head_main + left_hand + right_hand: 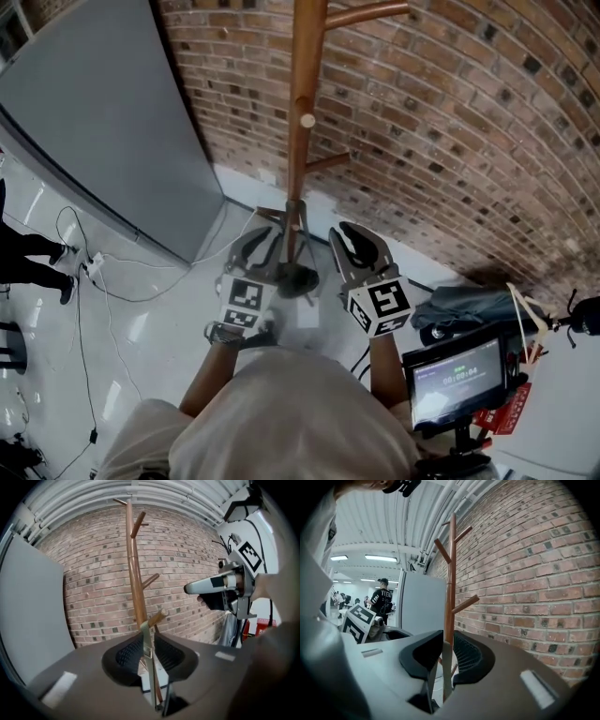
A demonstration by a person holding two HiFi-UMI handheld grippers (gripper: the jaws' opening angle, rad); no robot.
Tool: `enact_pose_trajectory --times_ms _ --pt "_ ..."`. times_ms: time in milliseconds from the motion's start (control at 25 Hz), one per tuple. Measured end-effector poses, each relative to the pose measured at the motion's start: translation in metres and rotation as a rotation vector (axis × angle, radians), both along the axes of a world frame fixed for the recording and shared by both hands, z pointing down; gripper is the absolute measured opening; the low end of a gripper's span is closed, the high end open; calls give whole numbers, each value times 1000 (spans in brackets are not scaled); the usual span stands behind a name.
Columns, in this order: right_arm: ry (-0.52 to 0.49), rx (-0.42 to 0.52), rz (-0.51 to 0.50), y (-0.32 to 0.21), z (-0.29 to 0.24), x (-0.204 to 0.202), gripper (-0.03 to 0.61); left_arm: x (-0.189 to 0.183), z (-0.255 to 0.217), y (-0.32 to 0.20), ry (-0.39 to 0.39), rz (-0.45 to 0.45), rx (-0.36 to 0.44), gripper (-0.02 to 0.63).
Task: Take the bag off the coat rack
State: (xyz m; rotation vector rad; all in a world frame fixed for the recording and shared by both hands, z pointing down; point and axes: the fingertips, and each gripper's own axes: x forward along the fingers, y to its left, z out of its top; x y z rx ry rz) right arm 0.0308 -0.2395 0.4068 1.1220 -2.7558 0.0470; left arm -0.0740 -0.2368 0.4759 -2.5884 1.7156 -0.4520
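Bag strap (146, 651) runs upright through the gap of the left gripper (149, 641). Its jaws are apart, with a pad on either side, not visibly squeezing the strap. Right gripper (444, 651) is the same: jaws spread, pale strap standing between them. Bag body can't be made out in any view. Both grippers sit side by side, low in front of the coat rack (302, 112) pole by the brick wall (469, 141).

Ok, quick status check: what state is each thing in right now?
Coat rack: upright, pegs in view bare.
Bag: off the rack, apparently lying low at right.
Left gripper: jaws slightly apart, empty.
Right gripper: jaws slightly apart, empty.
Screen: lit.
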Motion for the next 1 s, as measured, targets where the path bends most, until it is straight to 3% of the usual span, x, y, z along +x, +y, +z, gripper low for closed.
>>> enact_pose_trajectory --times_ms 160,560,840,1000 --pt "30 -14 20 -13 25 -10 78 1 28 -10 11 27 -57 87" --pt "56 -104 -42 -31 66 -46 145 -1 83 -28 40 63 -168 121" --pt "103 -158 -35 -37 99 -52 150 6 112 -32 36 100 -221 148" --pt "104 -191 -19 -41 112 -54 149 4 122 -40 74 93 -236 155"
